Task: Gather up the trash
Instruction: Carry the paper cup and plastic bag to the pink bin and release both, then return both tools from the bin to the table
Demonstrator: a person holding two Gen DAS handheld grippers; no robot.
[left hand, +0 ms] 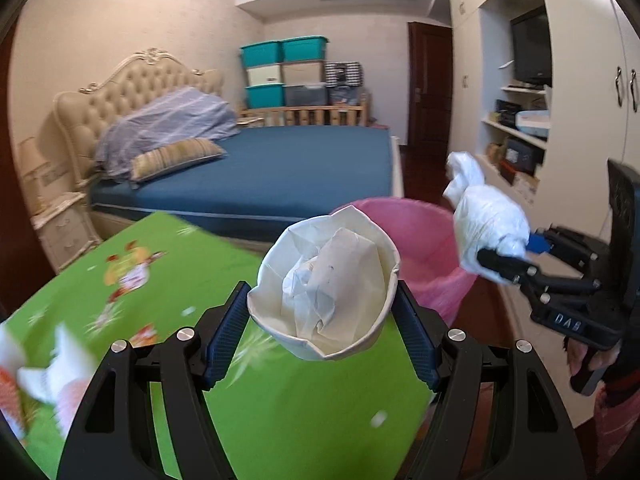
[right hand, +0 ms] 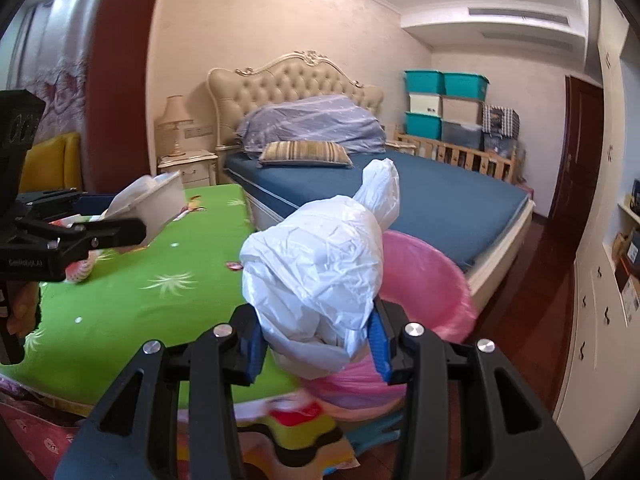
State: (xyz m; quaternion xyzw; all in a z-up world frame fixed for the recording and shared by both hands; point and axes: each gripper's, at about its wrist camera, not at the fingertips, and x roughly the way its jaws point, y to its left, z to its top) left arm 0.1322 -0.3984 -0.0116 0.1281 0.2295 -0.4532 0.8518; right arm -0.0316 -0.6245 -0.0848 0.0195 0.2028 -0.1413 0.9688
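Observation:
My left gripper (left hand: 322, 312) is shut on a crushed white paper cup (left hand: 324, 284) stuffed with crumpled tissue, held above the green table (left hand: 280, 420). It also shows in the right wrist view (right hand: 154, 204), at the left. My right gripper (right hand: 316, 332) is shut on a white knotted plastic bag (right hand: 320, 260) and holds it over the near rim of the pink-lined trash bin (right hand: 432, 280). In the left wrist view that bag (left hand: 488, 216) hangs at the right of the bin (left hand: 416, 240), with the right gripper (left hand: 516, 256) behind it.
More white and pink scraps (left hand: 48, 376) lie blurred on the table's left part. A blue bed (right hand: 440, 200) stands beyond the bin. White cupboards (left hand: 580, 160) line the right wall. A nightstand with a lamp (right hand: 188, 160) stands beside the bed.

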